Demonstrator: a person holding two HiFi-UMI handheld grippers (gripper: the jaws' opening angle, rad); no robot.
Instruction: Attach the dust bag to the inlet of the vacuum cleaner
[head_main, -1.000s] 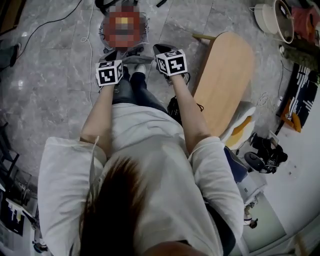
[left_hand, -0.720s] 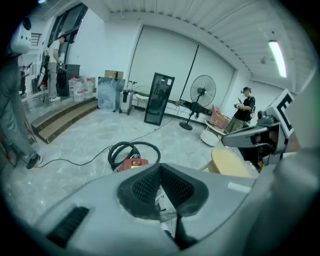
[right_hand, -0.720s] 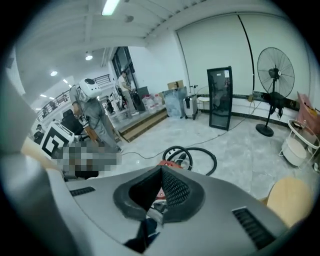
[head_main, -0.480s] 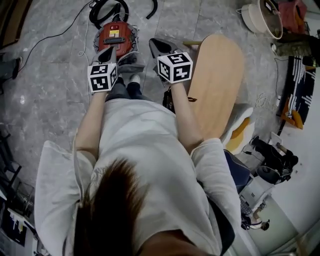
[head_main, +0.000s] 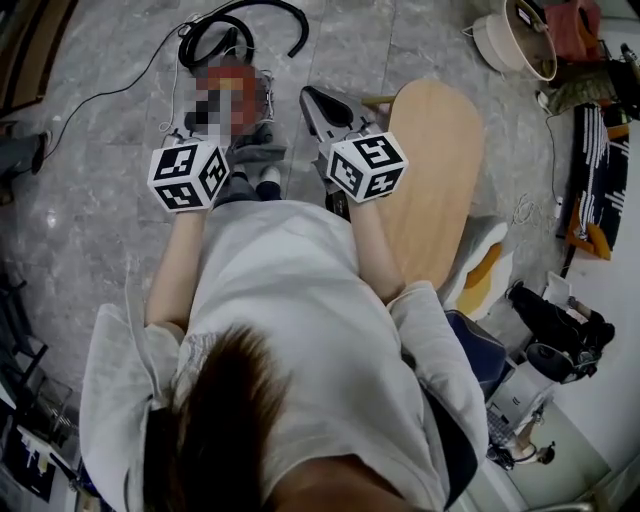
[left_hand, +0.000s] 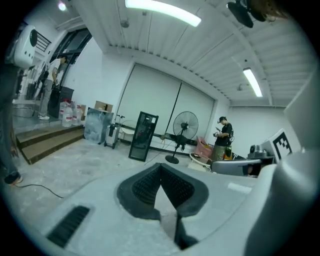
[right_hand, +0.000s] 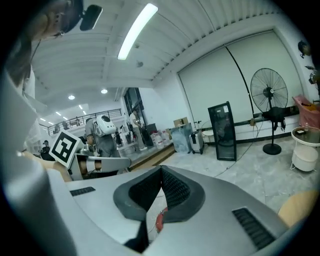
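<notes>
Seen from the head view, the red vacuum cleaner (head_main: 232, 92) lies on the grey floor ahead of the person's feet, partly under a mosaic patch, with its black hose (head_main: 243, 22) curled behind it. A grey thing (head_main: 256, 151) lies by the feet; I cannot tell whether it is the dust bag. My left gripper (left_hand: 161, 168) is shut and empty, held up and pointing across the room. My right gripper (right_hand: 161, 173) is also shut and empty, with a bit of the red vacuum cleaner (right_hand: 159, 220) showing below its jaws. Both marker cubes stand high above the floor.
A long wooden board (head_main: 437, 150) lies to the right of the feet. A pale round tub (head_main: 520, 35) stands at the back right, and bags and gear (head_main: 550, 325) are at the right. A standing fan (left_hand: 183, 129), a black cabinet (left_hand: 143, 136) and a person (left_hand: 224, 138) are across the room.
Both grippers have risen from near the vacuum cleaner toward the head camera, their cubes now larger. They have tipped up from pointing at the floor to nearly level.
</notes>
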